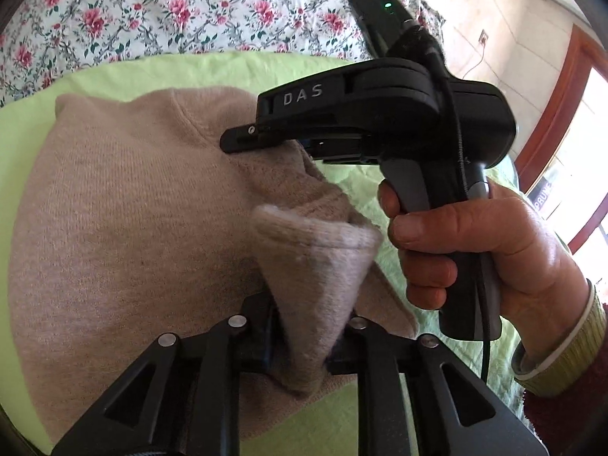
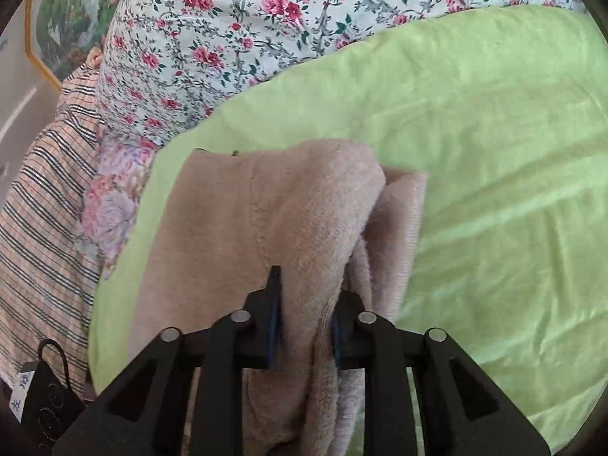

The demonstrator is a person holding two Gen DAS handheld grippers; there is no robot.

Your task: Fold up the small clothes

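Left-wrist & right-wrist fisheye views of a beige knit sweater (image 1: 125, 205) lying on a light-green sheet (image 1: 125, 72), w/ a floral bedcover (image 1: 159, 11) behind it. Left gripper (image 1: 307, 342): jaws narrow, a bunched fold of the sweater pinched between the blue-padded fingers (image 1: 270, 336) and lifted off the rest of the garment, which stays flat on the sheet at left of frame. Right gripper (image 2: 306, 326), seen from its own camera: jaws likewise narrow, closed on a thick gathered edge of the same sweater (image 2: 235, 212); cloth hangs down between & below the fingers (image 2: 271, 304). In the left view the right gripper's black body, marked "DAS", sits above the sweater's far edge, held by a person's hand (image 1: 478, 243) w/ a ribbed green cuff (image 1: 570, 349). Green sheet (image 2: 475, 159) fills the right half of the right view; a plaid cloth (image 2: 45, 197) lies at far left, beside the floral bedcover (image 2: 243, 26).
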